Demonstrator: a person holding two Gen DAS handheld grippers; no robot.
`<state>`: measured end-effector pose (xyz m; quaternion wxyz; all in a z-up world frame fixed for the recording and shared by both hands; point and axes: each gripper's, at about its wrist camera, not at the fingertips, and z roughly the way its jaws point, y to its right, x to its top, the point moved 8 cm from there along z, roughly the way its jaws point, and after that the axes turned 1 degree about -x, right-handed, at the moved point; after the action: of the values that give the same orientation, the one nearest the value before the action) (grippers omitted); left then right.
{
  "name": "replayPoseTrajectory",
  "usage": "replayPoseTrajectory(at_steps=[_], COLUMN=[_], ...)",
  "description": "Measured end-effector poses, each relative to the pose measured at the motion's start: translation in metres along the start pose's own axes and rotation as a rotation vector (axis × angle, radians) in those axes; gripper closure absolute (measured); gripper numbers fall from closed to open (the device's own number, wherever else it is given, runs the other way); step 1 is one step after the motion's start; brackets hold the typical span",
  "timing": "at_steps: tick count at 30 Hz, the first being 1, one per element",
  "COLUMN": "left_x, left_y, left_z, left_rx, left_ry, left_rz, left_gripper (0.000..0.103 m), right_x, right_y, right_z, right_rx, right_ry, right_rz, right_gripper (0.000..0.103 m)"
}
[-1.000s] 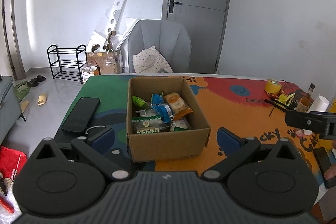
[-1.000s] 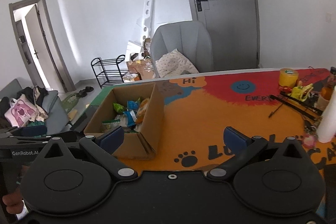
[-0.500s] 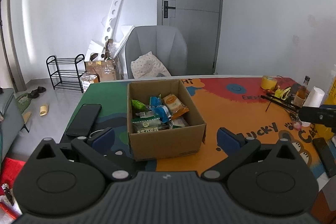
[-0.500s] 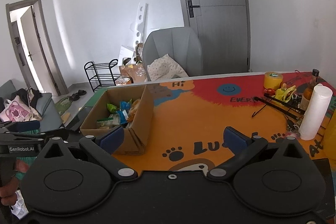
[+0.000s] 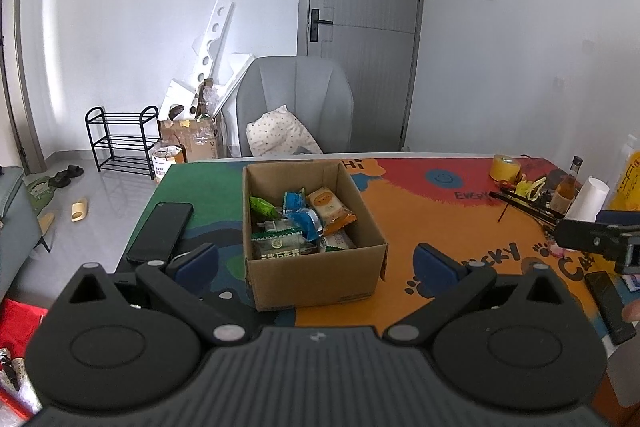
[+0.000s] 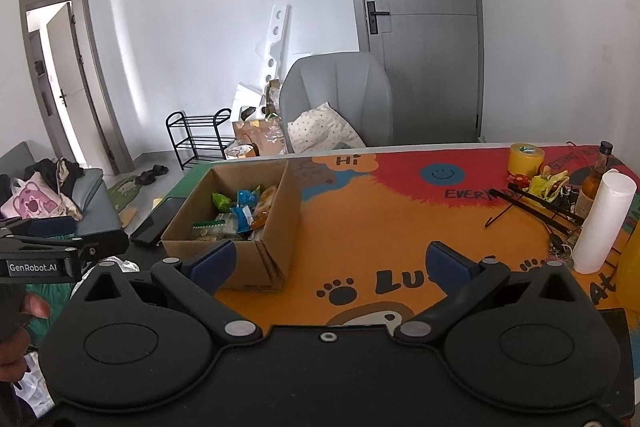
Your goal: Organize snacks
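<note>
An open cardboard box stands on the colourful table mat, also seen in the right wrist view as the box. Inside lie several snack packets in green, blue and orange wrappers, the same packets showing from the right. My left gripper hangs open in front of the box, its blue pads either side of the near wall, apart from it. My right gripper is open over the orange mat, to the right of the box. Neither holds anything.
A black phone lies left of the box. At the table's right are a yellow tape roll, a white paper roll, a bottle and black rods. A grey chair stands behind the table.
Both grippers have drawn back and risen from the box, so more of the table and room shows. Both stay open and the box has not moved.
</note>
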<state>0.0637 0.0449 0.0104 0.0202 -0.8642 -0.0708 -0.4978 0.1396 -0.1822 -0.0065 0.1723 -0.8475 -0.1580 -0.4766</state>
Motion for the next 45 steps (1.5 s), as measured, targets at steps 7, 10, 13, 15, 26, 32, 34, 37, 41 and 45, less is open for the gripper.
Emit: replayPoseTrajectory(at_steps=[7, 10, 13, 15, 26, 32, 34, 37, 41, 45], left_x=[0.0012, 0.0021, 0.0025, 0.0025, 0.0023, 0.0022, 0.0024, 0.0024, 0.0024, 0.0025], left_y=[-0.0008, 0.0001, -0.0001, 0.0000, -0.0002, -0.0005, 0.0002, 0.0012, 0.0006, 0.0000], left_z=[0.0015, 0.0009, 0.0006, 0.0007, 0.0006, -0.0011, -0.0021, -0.0030, -0.0021, -0.0022], left_rx=[-0.006, -0.009, -0.010, -0.010, -0.010, -0.015, -0.017, -0.017, -0.016, -0.017], left_ry=[-0.009, -0.007, -0.006, -0.006, -0.007, -0.003, -0.001, 0.000, 0.000, -0.001], left_rz=[-0.002, -0.002, -0.002, -0.002, -0.004, -0.011, -0.011, -0.009, -0.010, -0.010], left_gripper=[0.000, 0.000, 0.000, 0.000, 0.000, 0.000, 0.000, 0.000, 0.000, 0.000], right_x=[-0.0016, -0.0014, -0.0016, -0.0014, -0.0014, -0.0013, -0.0011, -0.0003, -0.0001, 0.0014], right_y=[0.0001, -0.0002, 0.0004, 0.0002, 0.0008, 0.0016, 0.0021, 0.0029, 0.0030, 0.0046], right_z=[0.0012, 0.0006, 0.0009, 0.0006, 0.0002, 0.0002, 0.0001, -0.0004, -0.0002, -0.0014], right_rx=[-0.004, -0.003, -0.002, -0.001, 0.000, 0.001, 0.000, 0.000, 0.000, 0.000], right_ry=[-0.004, -0.003, -0.002, -0.001, 0.000, 0.000, -0.001, -0.001, 0.000, 0.002], right_rz=[-0.002, -0.001, -0.003, -0.002, -0.003, -0.004, -0.003, -0.003, -0.003, -0.001], right_gripper=[0.000, 0.000, 0.000, 0.000, 0.000, 0.000, 0.000, 0.000, 0.000, 0.000])
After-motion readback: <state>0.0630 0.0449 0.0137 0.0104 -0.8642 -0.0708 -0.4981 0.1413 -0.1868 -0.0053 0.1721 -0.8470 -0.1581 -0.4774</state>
